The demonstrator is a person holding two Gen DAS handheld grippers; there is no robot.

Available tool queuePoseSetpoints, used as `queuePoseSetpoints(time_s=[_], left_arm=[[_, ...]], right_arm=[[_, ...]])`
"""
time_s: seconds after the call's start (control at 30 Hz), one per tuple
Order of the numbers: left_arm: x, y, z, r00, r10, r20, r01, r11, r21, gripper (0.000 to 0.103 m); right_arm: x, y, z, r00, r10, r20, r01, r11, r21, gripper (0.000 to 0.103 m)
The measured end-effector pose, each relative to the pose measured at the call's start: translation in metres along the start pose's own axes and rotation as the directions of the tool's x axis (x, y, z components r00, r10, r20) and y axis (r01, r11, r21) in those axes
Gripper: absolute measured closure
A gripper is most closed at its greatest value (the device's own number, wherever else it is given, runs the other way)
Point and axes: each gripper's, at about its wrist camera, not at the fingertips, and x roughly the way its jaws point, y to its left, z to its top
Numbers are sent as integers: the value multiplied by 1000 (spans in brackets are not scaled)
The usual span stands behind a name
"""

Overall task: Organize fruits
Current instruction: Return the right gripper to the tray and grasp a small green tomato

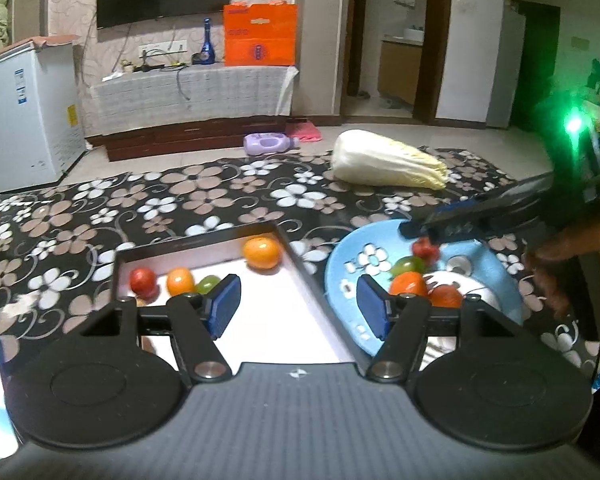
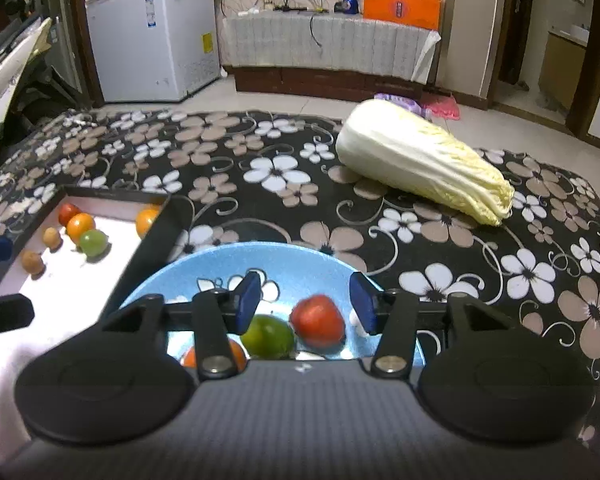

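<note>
Right tongs point(image 2: 304, 304) over the blue plate point(image 2: 220, 256): jaws spread, nothing pinched. A red fruit point(image 2: 318, 320) lies just below and between the pads, blurred and apparently not at rest; no pad touches it. A green fruit point(image 2: 268, 336) sits beside it toward the left pad, and an orange fruit point(image 2: 236, 354) lies nearer the tongs' body, partly hidden by the left finger.

Left tongs point(image 1: 298, 304): jaws spread and empty, held above the near right wall of the tray point(image 1: 296, 264), with the plate's edge behind the right pad. Ahead and left of these tongs, in the tray: a red fruit point(image 1: 143, 282), an orange one point(image 1: 180, 281), a green one point(image 1: 208, 284); a larger orange point(image 1: 261, 253) rests by the far right corner. A cabbage point(image 1: 388, 160) lies well beyond both tongs on the floral cloth point(image 1: 100, 208).

Handling, as a judgement: the fruits look small, light, round and smooth-skinned, so they are likely to roll on the glazed plate and slip from a skewed pinch. Take each across its widest middle, pads square on opposite sides, with gentle pressure, since the red ones may be soft-skinned and bruise. Crowded neighbours may be nudged on approach.
</note>
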Motion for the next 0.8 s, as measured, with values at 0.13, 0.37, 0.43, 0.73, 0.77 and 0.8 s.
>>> queuePoseSetpoints(time_s=[0.13, 0.37, 0.43, 0.73, 0.77, 0.8], left_arm=[[-2, 11, -5, 999, 34, -22, -34, 999, -10, 34], [-4, 25, -10, 995, 83, -55, -84, 996, -21, 34], [-5, 29, -12, 994, 92, -62, -93, 995, -21, 34], [-8, 51, -22, 986, 132, -105, -135, 991, -23, 34], [-8, 55, -23, 985, 136, -109, -140, 990, -28, 34], [-7, 57, -23, 984, 140, -112, -145, 989, -33, 34]], right_arm=[[-9, 9, 6, 996, 55, 69, -55, 998, 5, 51], [-7, 60, 14, 968, 221, 119, -210, 972, -102, 53], [-2, 77, 14, 959, 266, 99, -252, 958, -136, 57], [43, 133, 17, 950, 311, -40, -310, 915, -257, 60], [47, 137, 17, 949, 309, -55, -312, 912, -265, 60], [51, 139, 17, 949, 309, -65, -315, 911, -268, 60]])
